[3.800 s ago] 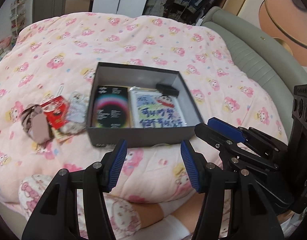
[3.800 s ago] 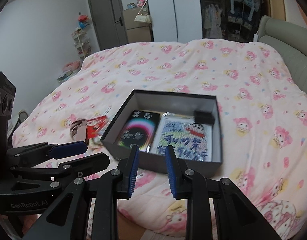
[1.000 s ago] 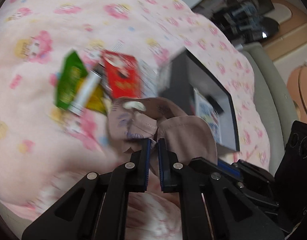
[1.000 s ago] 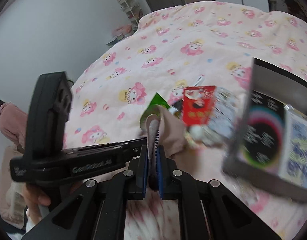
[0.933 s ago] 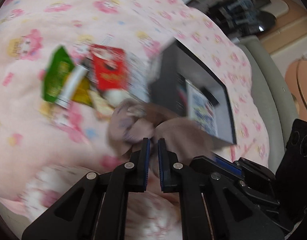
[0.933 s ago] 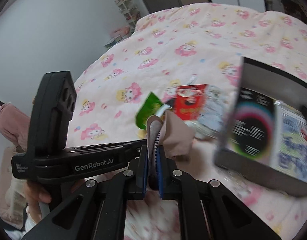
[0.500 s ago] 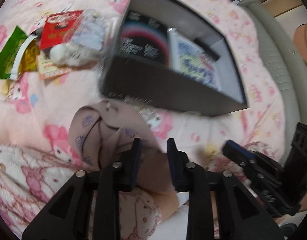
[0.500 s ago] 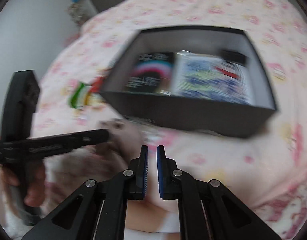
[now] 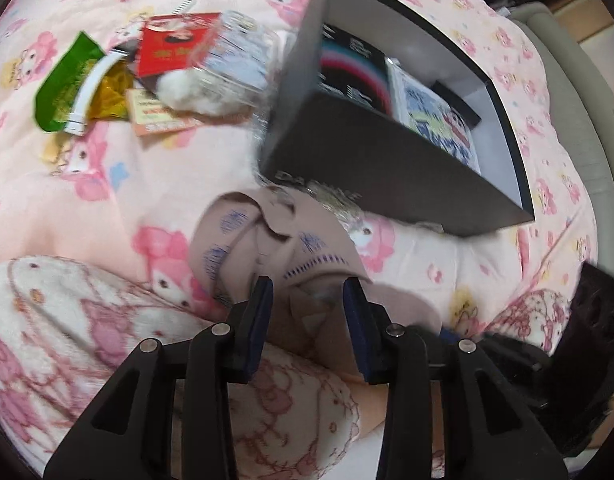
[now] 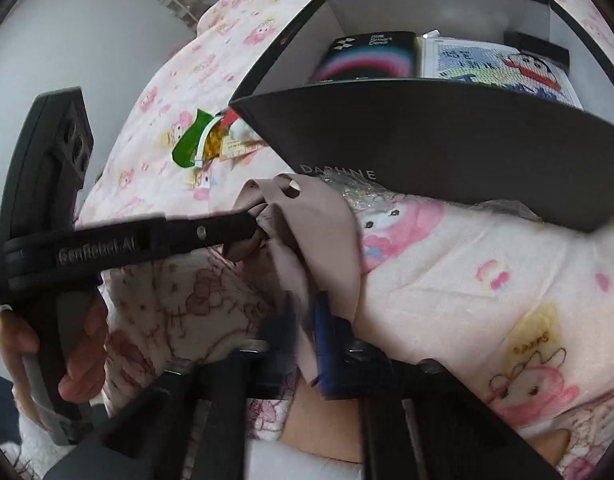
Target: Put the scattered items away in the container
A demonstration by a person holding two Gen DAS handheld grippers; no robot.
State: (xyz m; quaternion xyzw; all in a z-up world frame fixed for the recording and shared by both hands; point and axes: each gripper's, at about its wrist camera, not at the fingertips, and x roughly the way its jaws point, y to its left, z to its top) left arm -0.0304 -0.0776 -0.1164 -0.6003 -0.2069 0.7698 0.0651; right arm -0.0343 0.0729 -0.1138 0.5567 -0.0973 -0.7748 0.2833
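Note:
A beige cloth pouch (image 9: 283, 256) with blue marks lies on the pink bedspread just in front of the black box (image 9: 391, 160). My left gripper (image 9: 307, 320) is open, its jaws on either side of the pouch's near end. My right gripper (image 10: 305, 340) is blurred, with a fold of the same pouch (image 10: 319, 232) between its nearly closed jaws. The box (image 10: 427, 132) holds a black card pack (image 10: 367, 56) and a cartoon picture (image 10: 503, 68). A green packet (image 9: 67, 84), a red card (image 9: 175, 44) and a white fluffy item (image 9: 195, 88) lie left of the box.
The person's lap in pink patterned pyjamas (image 9: 87, 340) is at the near edge. A grey padded headboard (image 9: 579, 92) runs along the right. The left gripper's body (image 10: 87, 248) crosses the right wrist view at the left.
The pouch has been carried from the pile at the left to the front of the box. My left gripper has opened. My right gripper now has the cloth between its jaws.

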